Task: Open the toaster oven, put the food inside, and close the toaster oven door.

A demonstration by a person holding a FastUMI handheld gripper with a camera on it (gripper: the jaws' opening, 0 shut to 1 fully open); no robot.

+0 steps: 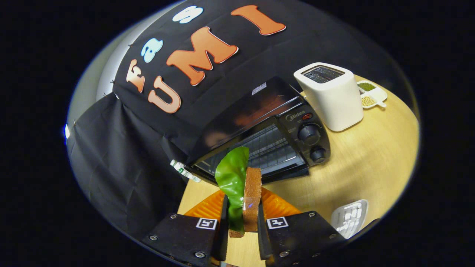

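My gripper (242, 215) is shut on the food: a brown slice of toast (252, 196) with a green lettuce leaf (232, 176) pressed against its left side, held upright between both fingers. The black toaster oven (259, 126) stands just beyond the food on the wooden table. Its door (285, 173) is folded down open, showing the wire rack (267, 148) inside. Two knobs (310, 134) sit on the oven's right panel. The food hangs above an orange plate (276, 207), in front of the oven's opening.
A white pop-up toaster (332, 96) stands to the right of the oven. Beyond it lies a white divided dish (373, 94) with green and yellow beans. A white object (350, 217) lies on the table right of my fingers. A small white tube (184, 171) lies by the oven's left corner.
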